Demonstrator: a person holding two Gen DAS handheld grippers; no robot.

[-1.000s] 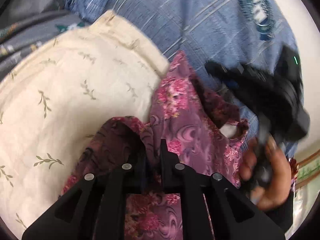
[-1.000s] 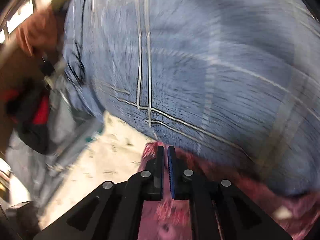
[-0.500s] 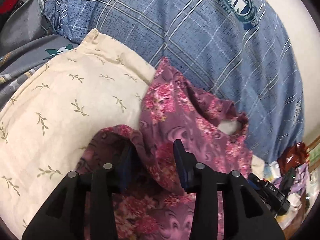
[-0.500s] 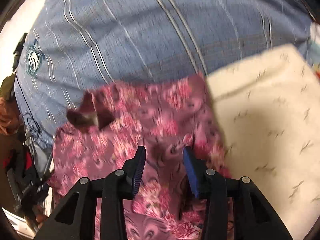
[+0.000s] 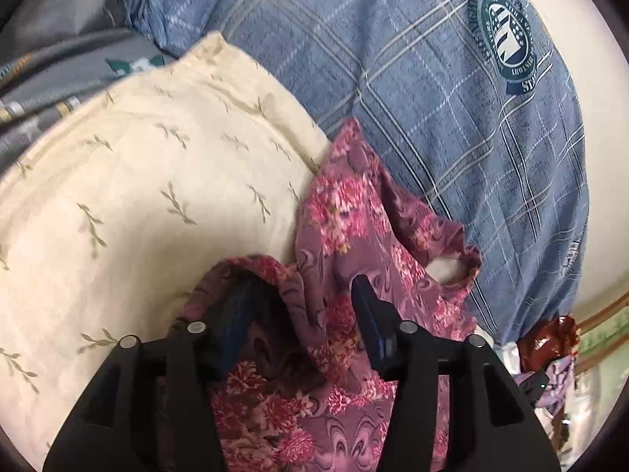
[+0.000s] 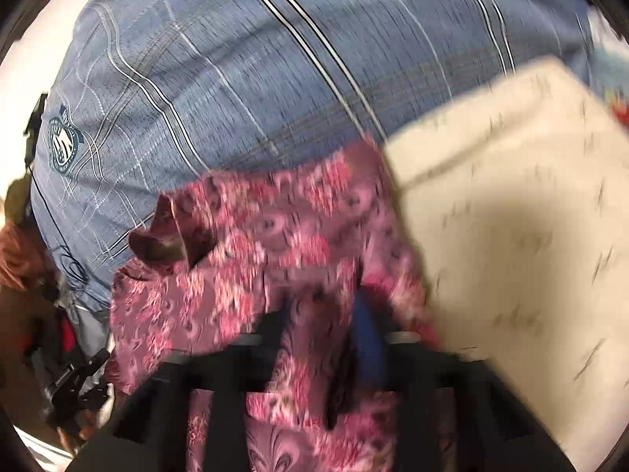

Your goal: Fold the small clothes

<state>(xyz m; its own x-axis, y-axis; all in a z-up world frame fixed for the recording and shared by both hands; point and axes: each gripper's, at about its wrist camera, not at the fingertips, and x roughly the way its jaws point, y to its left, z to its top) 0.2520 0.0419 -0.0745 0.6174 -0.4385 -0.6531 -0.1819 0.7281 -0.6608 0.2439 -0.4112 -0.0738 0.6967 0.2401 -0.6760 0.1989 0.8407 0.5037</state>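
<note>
A small pink-and-maroon floral garment (image 5: 354, 236) lies crumpled where a cream leaf-print pillow (image 5: 157, 181) meets a blue plaid bedsheet (image 5: 452, 126). My left gripper (image 5: 302, 303) is open, its jaws wide apart, with a raised fold of the garment between the fingers. In the blurred right wrist view the same garment (image 6: 267, 244) spreads under my right gripper (image 6: 314, 314), which is open with cloth bunched between and over its fingers. A sleeve opening (image 6: 165, 240) shows at the garment's left.
The cream pillow (image 6: 511, 216) fills the right of the right wrist view. The blue sheet (image 6: 255, 70) has a round printed crest (image 5: 507, 39). Grey patterned bedding (image 5: 59, 78) lies at the far left. Clutter and a black device (image 6: 74, 385) sit past the bed's edge.
Both grippers went from shut to open. The left one let go of the garment fold and its jaws spread wider. The right one swung round over the garment, then lower into the cloth.
</note>
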